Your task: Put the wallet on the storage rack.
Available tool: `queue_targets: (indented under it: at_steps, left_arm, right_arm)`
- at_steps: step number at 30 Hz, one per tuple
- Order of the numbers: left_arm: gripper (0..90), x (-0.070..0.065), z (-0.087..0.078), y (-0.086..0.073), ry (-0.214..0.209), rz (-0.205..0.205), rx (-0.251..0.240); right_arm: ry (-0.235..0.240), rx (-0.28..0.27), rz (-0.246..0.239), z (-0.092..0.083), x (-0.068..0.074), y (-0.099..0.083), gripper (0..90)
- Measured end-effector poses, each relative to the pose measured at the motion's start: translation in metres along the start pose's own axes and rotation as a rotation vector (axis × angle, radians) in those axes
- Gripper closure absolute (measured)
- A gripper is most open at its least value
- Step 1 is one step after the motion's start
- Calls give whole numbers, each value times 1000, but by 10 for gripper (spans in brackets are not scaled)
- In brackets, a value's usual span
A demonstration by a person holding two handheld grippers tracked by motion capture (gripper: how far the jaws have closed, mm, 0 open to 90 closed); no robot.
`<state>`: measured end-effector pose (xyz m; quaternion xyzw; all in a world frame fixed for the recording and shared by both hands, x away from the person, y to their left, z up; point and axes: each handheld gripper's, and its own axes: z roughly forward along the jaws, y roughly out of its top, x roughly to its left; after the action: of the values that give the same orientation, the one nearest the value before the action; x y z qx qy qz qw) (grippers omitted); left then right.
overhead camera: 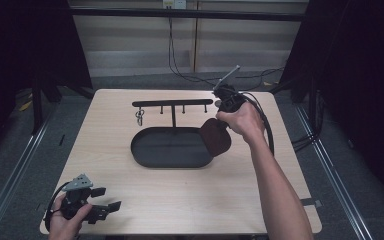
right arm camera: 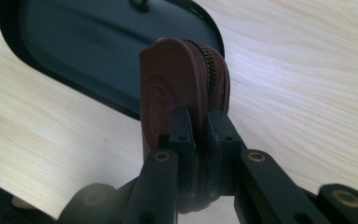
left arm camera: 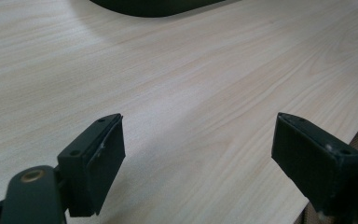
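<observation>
The right gripper [right arm camera: 200, 135] is clamping its jaws on a flat, rounded brown leather pouch with a zip edge [right arm camera: 182, 88], holding it upright over the right end of the black oval metal tray [overhead camera: 170, 147], which is carrying a T-shaped hook rail [overhead camera: 172, 103]. A small metal key ring [overhead camera: 139, 117] is hanging from the rail's left hook. The left gripper [overhead camera: 107, 199] is resting near the front left corner of the pale wooden table [overhead camera: 130, 200], jaws standing wide apart on nothing.

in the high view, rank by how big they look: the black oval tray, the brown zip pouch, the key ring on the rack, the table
1. table
2. black oval tray
3. brown zip pouch, held above the tray's right end, so nearer the camera and perhaps flattered
4. key ring, hanging from the hook rack
</observation>
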<state>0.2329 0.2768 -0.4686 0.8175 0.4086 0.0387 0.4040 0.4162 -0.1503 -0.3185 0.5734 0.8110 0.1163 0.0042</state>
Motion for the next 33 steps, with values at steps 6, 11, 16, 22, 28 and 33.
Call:
queue_targets:
  at_steps: [6, 11, 16, 22, 28, 33]
  left_arm:
    - [170, 0, 0, 0, 5, -1, 4]
    - [170, 1, -1, 0, -1, -9, -6]
    - [170, 1, 0, 0, -3, -2, -1]
    - [170, 1, 0, 1, -4, 1, 0]
    - [170, 1, 0, 1, -7, 3, 3]
    - [170, 1, 3, 3, -5, -1, 4]
  right_arm:
    - [15, -19, 42, 7, -6, 6, 818]
    - [51, -49, 81, 17, -12, 6, 820]
    - [98, -94, 128, 32, -14, 1, 825]
    - [145, -140, 160, 40, -17, -1, 829]
    - [169, -154, 193, 52, -24, -6, 830]
    - [208, -190, 233, 63, -27, -10, 832]
